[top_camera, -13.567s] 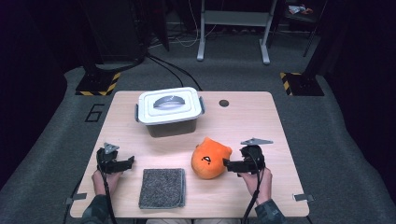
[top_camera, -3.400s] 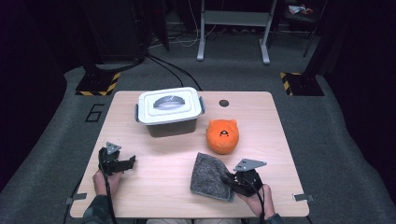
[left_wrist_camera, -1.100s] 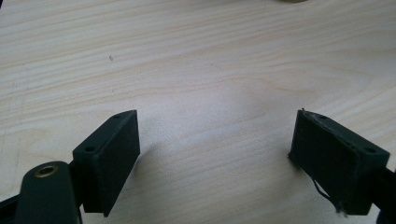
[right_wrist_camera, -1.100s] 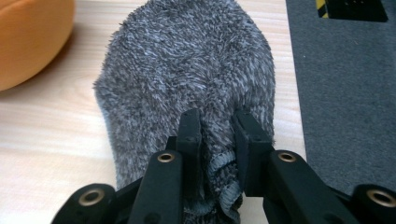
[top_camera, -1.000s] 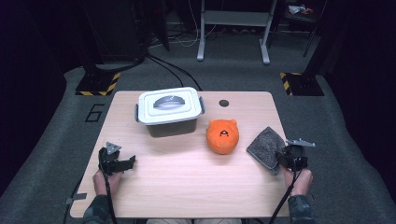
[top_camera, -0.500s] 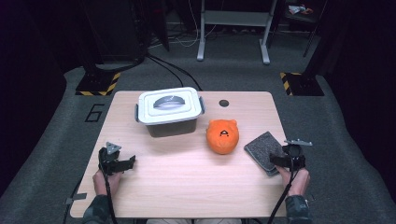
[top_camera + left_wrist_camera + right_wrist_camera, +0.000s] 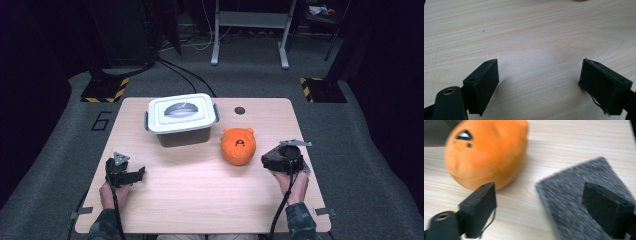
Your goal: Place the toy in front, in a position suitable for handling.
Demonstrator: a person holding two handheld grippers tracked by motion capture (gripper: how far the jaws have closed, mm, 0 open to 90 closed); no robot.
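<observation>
Grey cloth (image 7: 584,202) lies flat beside the orange plush (image 7: 486,152), apparently touching the released right claw (image 7: 549,212).

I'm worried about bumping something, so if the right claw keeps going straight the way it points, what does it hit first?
Probably the orange plush toy. In the right gripper view the open right claw points across the wood between that toy and the grey cloth; the toy stands just ahead on its left side. Depth is hard to judge.
</observation>
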